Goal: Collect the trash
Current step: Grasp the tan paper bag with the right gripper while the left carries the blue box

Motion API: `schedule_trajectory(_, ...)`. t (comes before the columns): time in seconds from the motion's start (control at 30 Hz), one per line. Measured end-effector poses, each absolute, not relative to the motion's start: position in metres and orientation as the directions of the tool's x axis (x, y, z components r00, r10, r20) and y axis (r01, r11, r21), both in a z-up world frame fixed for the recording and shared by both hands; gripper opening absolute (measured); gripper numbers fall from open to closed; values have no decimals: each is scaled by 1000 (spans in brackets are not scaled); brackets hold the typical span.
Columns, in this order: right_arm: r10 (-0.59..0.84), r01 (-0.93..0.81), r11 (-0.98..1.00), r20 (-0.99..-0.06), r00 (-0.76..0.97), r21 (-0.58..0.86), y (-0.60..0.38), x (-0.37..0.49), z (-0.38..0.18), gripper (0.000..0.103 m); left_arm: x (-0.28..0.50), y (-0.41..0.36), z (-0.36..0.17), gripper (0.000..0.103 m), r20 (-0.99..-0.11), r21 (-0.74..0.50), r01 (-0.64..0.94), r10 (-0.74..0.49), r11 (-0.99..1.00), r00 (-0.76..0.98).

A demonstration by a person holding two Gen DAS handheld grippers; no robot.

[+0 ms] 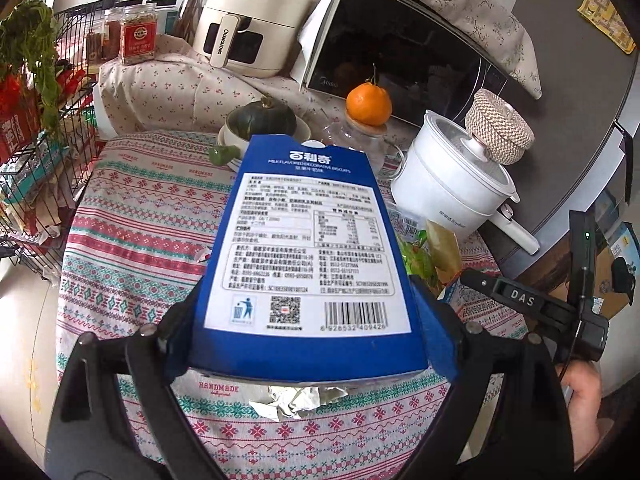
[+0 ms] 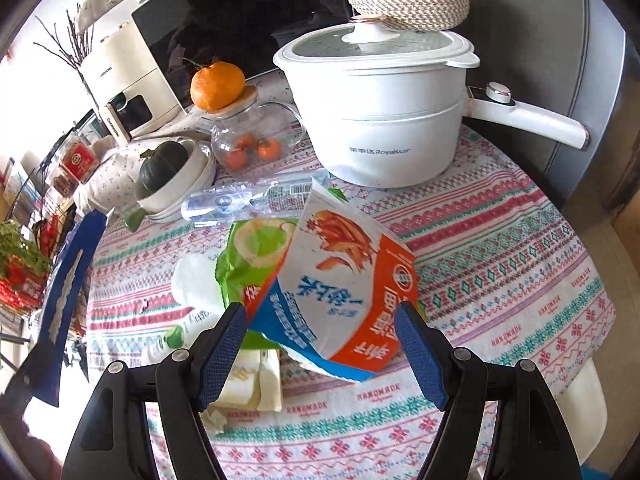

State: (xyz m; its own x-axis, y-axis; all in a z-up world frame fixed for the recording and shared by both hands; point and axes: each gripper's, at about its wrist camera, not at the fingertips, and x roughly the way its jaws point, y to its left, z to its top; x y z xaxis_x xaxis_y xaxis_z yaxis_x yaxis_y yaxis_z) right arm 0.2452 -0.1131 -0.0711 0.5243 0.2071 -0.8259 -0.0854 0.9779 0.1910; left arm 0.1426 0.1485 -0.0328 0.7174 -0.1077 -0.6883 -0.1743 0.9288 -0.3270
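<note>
Left wrist view: table (image 1: 132,216) with trash all over | left gripper (image 1: 308,344) clamped on blue box (image 1: 308,240), held above cloth | right gripper (image 2: 320,344) spread around orange-white wrapper (image 2: 344,292), not pinching yet | mid-pickup; next probably squeeze wrapper, lift | foil scrap (image 1: 296,400) left
</note>
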Motion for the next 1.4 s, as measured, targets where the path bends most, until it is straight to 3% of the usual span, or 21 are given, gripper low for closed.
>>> schedule_trajectory(0.27,113,-33,993,-866,487,110,-101,272,-89,71,144,142,-26,92,-674,-342,-124,-151,931,723)
schedule_trajectory(0.57,94,-20,995,-856,508,98,-159,233,-66,50,140,103,-27,92,-684,-340,-34,-222,940,695)
schedule_trajectory(0.63,122,-12,991,-868,481,132,-177,225,-71,34,137,90,-25,92,-684,-317,-8,-223,948,695)
schedule_trajectory(0.83,269,19,952,-868,418,305,-224,204,-102,8,132,55,-24,92,-685,-275,68,-245,959,686)
schedule_trajectory(1.2,397,1,884,-752,527,467,-285,165,-89,4,126,6,-28,92,-689,-195,171,-259,966,677)
schedule_trajectory(1.4,314,-10,920,-719,621,392,-319,132,-51,4,121,-21,-28,92,-694,-184,239,-298,953,656)
